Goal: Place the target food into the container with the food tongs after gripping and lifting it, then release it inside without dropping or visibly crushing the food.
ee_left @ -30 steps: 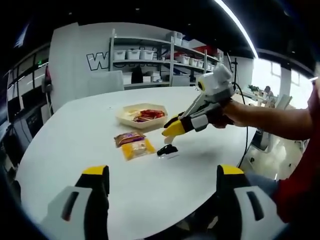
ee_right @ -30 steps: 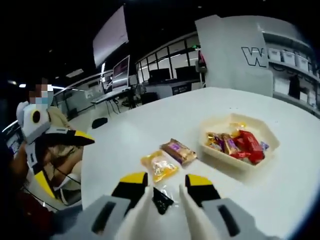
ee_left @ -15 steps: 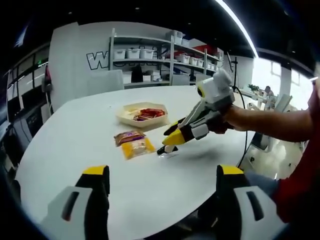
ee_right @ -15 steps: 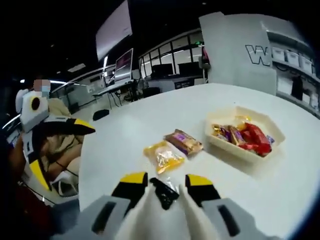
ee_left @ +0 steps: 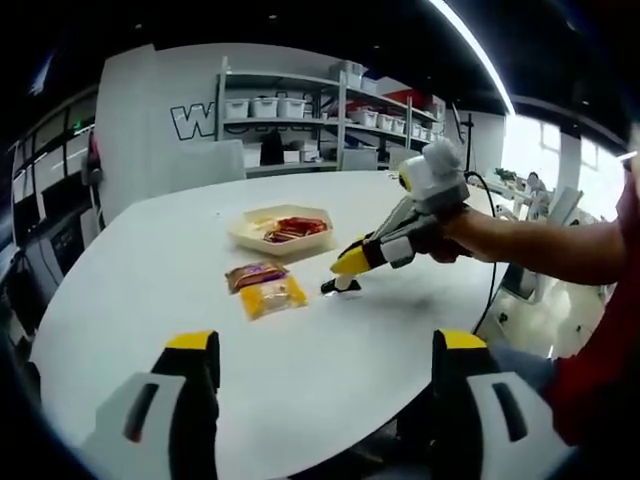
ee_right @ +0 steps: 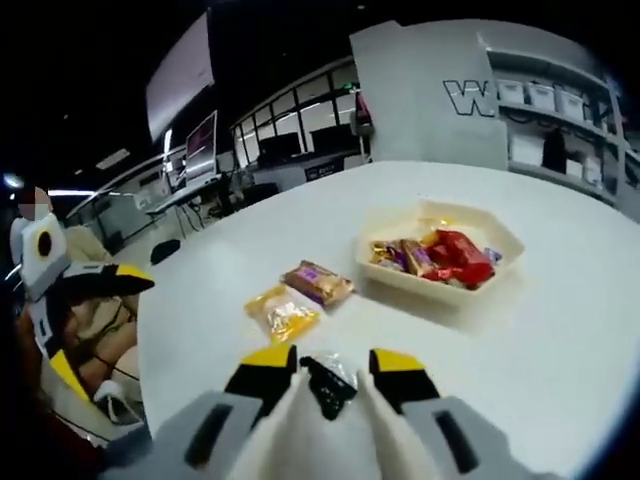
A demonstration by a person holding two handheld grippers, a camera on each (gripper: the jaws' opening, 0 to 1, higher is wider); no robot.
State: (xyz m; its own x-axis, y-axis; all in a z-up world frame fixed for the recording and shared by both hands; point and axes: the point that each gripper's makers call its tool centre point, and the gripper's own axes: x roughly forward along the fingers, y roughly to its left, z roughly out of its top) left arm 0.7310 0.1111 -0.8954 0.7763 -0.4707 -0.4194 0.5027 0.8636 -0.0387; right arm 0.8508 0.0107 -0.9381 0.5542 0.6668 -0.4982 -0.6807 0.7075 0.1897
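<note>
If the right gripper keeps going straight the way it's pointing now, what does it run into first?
The right gripper already has the dark packet between its jaws. Straight ahead lies bare white table, between the yellow packet and the tray. Depth is uncertain, but it would probably meet the tabletop first.

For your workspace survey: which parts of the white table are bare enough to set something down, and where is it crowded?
Bare: the table between the left gripper and the yellow packet, and beyond the tray. Crowded: tray, brown packet, yellow packet and the right gripper with its black packet.
</note>
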